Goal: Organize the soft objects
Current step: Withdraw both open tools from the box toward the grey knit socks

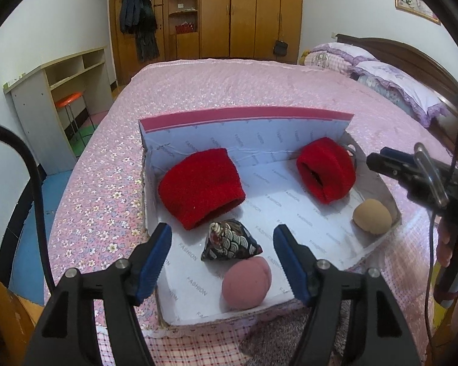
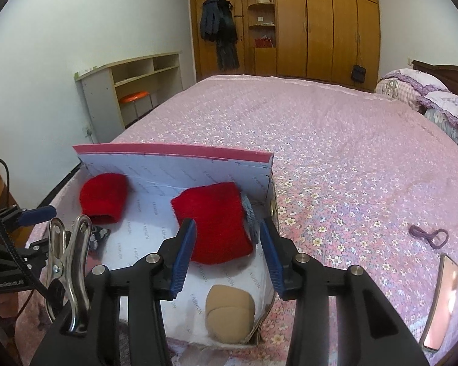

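Red wristband [image 2: 216, 222] beyond right gripper's [image 2: 226, 253] parted jaws, untouched

Patterned pouch [image 2: 99, 238] mostly hidden behind clamp [image 2: 67, 262].

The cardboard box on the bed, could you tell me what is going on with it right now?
A person holds a gripper in each hand above the open box on the bed, sorting soft things. Both the left gripper and the right gripper are open and empty. Inside the box lie two red wristbands, a patterned pouch, a pink puff and a tan puff. A phone and a purple hair tie lie outside on the bedspread.
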The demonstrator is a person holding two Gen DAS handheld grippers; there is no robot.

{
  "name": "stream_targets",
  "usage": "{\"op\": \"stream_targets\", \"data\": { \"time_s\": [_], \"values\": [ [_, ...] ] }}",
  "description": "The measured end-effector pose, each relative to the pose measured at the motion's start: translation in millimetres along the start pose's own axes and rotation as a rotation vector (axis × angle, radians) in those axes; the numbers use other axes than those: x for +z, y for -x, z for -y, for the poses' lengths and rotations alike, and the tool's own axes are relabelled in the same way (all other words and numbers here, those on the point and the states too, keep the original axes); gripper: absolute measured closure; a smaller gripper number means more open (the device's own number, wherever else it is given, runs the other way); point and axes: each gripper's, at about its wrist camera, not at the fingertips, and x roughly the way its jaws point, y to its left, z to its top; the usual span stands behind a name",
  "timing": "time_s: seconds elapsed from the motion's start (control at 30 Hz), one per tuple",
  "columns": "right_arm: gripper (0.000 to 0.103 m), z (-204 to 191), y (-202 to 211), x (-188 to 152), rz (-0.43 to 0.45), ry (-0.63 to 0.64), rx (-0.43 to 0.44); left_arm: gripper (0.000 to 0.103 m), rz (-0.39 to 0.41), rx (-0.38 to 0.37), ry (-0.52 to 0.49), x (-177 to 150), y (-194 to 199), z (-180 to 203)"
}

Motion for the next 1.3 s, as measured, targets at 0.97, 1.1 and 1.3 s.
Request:
{"op": "stream_targets", "data": {
  "time_s": [0.97,1.1,1.3],
  "values": [
    [0.059,-31,72,-64,-0.025,-0.008,0.08,0.03,0.012,-0.017,-0.006,-42,56,7],
    [0.059,-37,75,-76,-0.034,-0.002,0.087,0.03,-0.014,-0.016,0.003,-56,54,6],
    [0.059,-48,78,-98,-0.066,0.024,0.085,0.03,-0.028,-0.026,0.02,-68,56,6]
  ]
}}
